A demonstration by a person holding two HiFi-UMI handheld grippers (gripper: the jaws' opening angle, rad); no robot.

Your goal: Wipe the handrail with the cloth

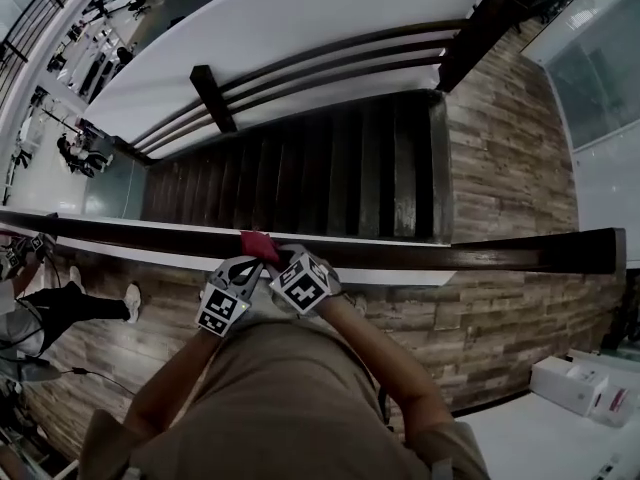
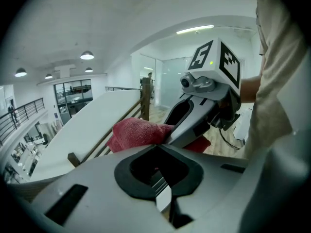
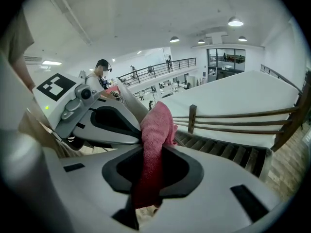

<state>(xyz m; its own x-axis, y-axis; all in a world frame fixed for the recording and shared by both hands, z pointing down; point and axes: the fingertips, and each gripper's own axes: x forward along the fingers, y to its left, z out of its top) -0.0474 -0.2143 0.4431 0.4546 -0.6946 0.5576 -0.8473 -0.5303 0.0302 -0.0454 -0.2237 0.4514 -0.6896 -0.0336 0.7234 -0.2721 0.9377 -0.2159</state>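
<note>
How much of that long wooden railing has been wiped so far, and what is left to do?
It looks barely begun. Done: the red cloth is pinched in the right claw. In hand: the cloth sits at the dark handrail, with the left claw shut and empty beside it. Left: the rail runs far to both sides, and nothing shows which parts are wiped.

Person wears a tan short-sleeved shirt (image 1: 285, 398). Left gripper (image 1: 245, 266) and right gripper (image 1: 283, 264) are pale grey moulded plastic shells, each with a black-rimmed opening behind the jaws. Each carries a white marker cube (image 1: 222, 311) printed with black squares, a small green light (image 2: 212, 62) on one face and a round grey knob (image 2: 186, 81) beneath.
</note>
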